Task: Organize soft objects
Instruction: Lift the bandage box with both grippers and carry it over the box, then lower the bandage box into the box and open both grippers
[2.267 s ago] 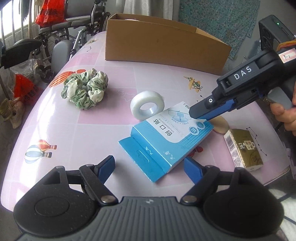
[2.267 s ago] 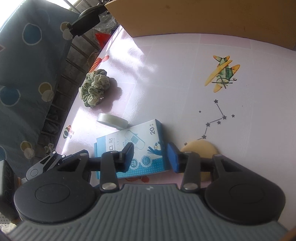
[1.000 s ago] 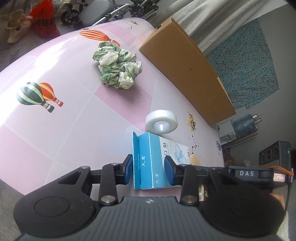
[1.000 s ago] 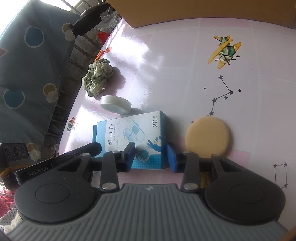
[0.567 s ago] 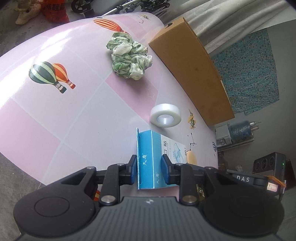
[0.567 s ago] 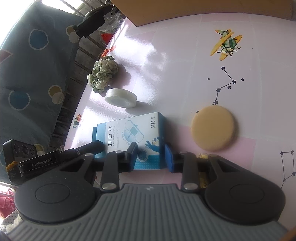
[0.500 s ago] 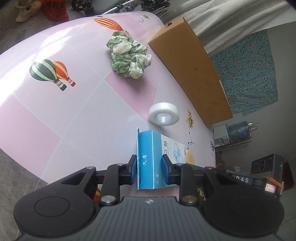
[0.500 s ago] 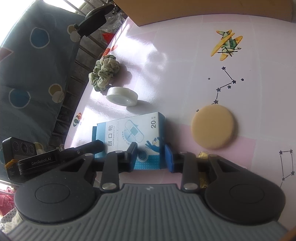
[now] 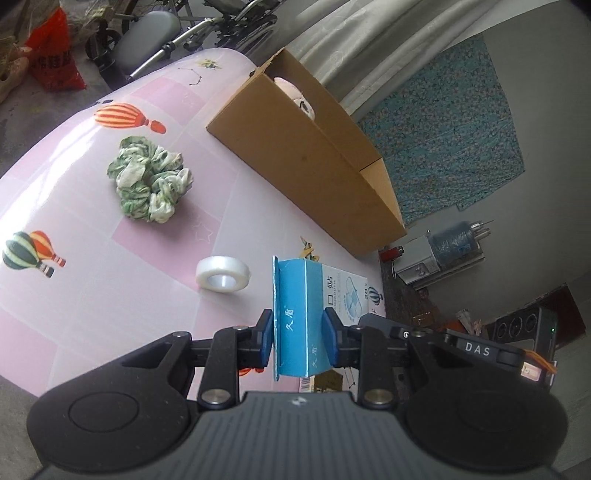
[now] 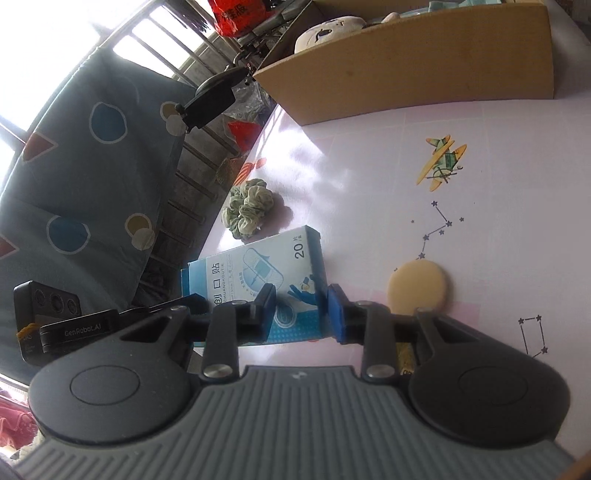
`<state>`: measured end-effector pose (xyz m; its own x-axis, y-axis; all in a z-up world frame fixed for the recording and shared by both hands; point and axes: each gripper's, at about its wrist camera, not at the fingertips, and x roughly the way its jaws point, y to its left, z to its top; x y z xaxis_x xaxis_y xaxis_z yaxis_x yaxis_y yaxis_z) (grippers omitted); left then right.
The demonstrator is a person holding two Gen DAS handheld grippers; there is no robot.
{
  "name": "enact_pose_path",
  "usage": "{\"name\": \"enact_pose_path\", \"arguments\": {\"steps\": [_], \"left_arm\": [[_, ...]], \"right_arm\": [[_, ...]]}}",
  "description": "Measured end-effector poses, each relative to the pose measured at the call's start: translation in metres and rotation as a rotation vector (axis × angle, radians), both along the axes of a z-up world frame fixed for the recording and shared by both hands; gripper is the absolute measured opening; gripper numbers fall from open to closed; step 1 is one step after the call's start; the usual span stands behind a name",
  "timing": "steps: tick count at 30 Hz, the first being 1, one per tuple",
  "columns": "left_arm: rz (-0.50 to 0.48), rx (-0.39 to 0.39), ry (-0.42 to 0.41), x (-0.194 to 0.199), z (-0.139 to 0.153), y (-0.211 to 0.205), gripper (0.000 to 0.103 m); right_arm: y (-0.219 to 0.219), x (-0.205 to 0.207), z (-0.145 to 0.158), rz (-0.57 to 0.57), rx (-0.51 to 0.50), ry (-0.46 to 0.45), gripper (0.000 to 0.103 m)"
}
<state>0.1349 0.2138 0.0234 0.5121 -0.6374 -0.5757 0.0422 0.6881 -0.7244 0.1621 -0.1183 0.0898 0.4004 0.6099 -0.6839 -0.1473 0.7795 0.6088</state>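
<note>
- The blue bandage box (image 9: 295,317) is gripped at one end between the narrowly parted fingers (image 9: 266,341) of the left gripper (image 9: 298,341), low in the centre of the left wrist view; both blue pads are pressed against its narrow sides
- The opposite end of the box is clamped by the right gripper (image 10: 302,308), seen low in the centre of the right wrist view; its fingers (image 10: 335,314) are set close together with the printed face of the box between them
- The box is held clear of the pink tabletop (image 9: 92,295), with each gripper visible beyond it in the other's view
- A green-and-white scrunchie (image 9: 149,179) is seen lying on the tabletop at the left of the left wrist view; a white tape roll (image 9: 222,275) is set nearer, just left of the box
- A round tan pad (image 10: 419,287) is seen flat on the tabletop right of the box in the right wrist view
- An open cardboard box (image 9: 314,162) stands at the far edge of the tabletop, upper centre; a pale plush toy (image 10: 332,29) is seen inside it
</note>
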Motion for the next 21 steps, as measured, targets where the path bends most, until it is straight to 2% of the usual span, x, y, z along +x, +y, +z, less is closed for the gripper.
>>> {"name": "enact_pose_path", "arguments": {"steps": [5, 11, 15, 20, 21], "left_arm": [[-0.033, -0.005, -0.083, 0.043, 0.042, -0.024, 0.028], [-0.104, -0.016, -0.119, 0.147, 0.079, -0.071, 0.029], [-0.135, -0.014, -0.132, 0.226, 0.092, -0.109, 0.029], [-0.178, 0.106, -0.17, 0.315, 0.089, -0.174, 0.031], [-0.168, 0.103, -0.154, 0.33, 0.084, -0.183, 0.032]], "right_arm": [[-0.028, 0.031, 0.041, -0.06, 0.003, -0.106, 0.03], [-0.063, 0.113, 0.078, -0.132, -0.098, -0.21, 0.03], [-0.092, 0.183, 0.082, -0.184, -0.128, -0.236, 0.031], [-0.136, 0.276, 0.059, -0.285, -0.175, -0.158, 0.031], [-0.142, 0.294, 0.053, -0.306, -0.193, -0.142, 0.031]]}}
